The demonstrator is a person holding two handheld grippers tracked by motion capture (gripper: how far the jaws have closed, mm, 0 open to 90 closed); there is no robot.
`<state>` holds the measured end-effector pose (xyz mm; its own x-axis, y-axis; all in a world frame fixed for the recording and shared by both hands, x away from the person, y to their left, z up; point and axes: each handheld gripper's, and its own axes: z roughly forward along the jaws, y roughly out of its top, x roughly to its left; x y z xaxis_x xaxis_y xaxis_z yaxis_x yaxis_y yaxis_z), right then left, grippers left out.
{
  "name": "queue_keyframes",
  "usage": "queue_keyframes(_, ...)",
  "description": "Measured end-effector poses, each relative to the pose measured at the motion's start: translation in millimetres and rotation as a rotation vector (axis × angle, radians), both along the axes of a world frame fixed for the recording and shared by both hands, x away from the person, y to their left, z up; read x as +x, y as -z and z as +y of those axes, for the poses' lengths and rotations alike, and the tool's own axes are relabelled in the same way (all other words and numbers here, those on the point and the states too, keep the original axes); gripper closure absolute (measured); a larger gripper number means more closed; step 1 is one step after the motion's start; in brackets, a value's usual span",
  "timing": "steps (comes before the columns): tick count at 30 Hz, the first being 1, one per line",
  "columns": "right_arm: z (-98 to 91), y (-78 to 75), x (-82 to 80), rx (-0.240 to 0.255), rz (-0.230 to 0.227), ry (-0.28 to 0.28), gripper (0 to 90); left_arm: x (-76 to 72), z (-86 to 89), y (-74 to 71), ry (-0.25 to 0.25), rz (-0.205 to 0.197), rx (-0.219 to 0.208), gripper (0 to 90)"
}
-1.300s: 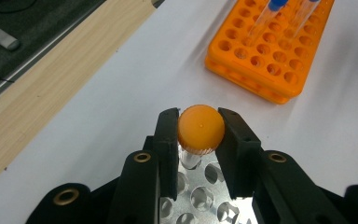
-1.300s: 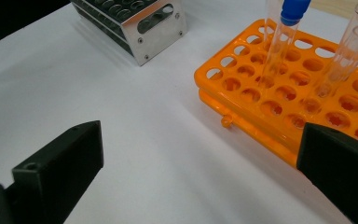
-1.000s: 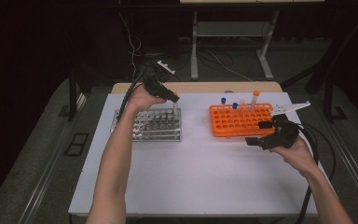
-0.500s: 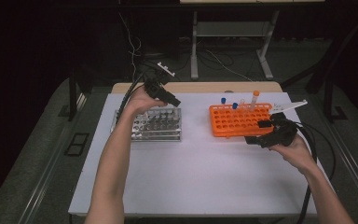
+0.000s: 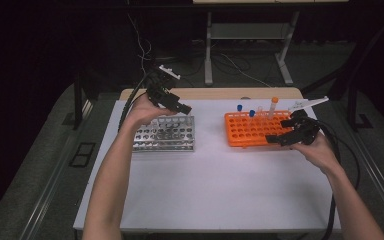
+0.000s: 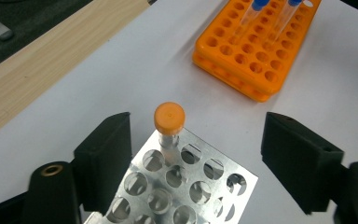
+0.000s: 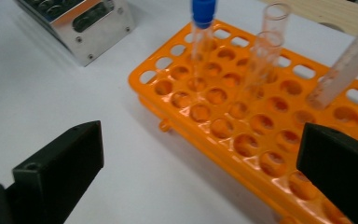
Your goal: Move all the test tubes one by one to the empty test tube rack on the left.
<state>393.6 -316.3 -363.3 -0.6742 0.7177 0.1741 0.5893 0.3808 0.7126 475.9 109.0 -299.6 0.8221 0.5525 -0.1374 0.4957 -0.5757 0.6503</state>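
The orange-capped tube (image 6: 169, 125) — light, slick, fragile — stands released in the metal rack (image 6: 186, 186); left gripper (image 6: 196, 154) jaws just spread; it is best pinched below the cap.

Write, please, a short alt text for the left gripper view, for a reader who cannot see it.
An orange-capped tube stands upright in a hole of a metal rack, between the open black jaws of the left gripper, which have just been opening and do not touch it. Behind, on the white table, an orange rack holds more tubes.

Rack (image 6: 177, 186): shiny perforated metal | tube rack (image 7: 242, 126): glossy orange plastic | desk (image 5: 210, 185): matt white, wood-edged | tongs (image 6: 200, 158): matt black plastic
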Motion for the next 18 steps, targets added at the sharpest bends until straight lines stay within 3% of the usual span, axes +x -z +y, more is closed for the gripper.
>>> queue_keyframes(7, -13.0, -1.2, 17.9, -0.002, 0.005, 0.057, 3.4, -14.8, 4.0, -3.3, -0.005, -0.014, -0.012, 12.2)
queue_keyframes(11, -18.7, 0.7, 27.2, -0.014, 0.002, 0.088, 5.9, -24.3, 6.1, -6.8, -0.018, -0.026, -0.02, 0.4)
queue_keyframes(14, -22.7, 2.3, 34.8, -0.019, 0.002, 0.121, 7.1, -32.3, 9.1, -9.5, -0.016, -0.038, -0.026, 0.0)
queue_keyframes(15, -24.3, 2.8, 37.6, -0.018, 0.0, 0.13, 13.9, -34.5, 10.2, -10.2, -0.017, -0.044, -0.029, 0.0)
queue_keyframes(18, -28.1, 4.7, 45.1, -0.014, -0.007, 0.155, 16.9, -40.6, 14.0, -11.5, -0.017, -0.052, -0.035, 0.0)
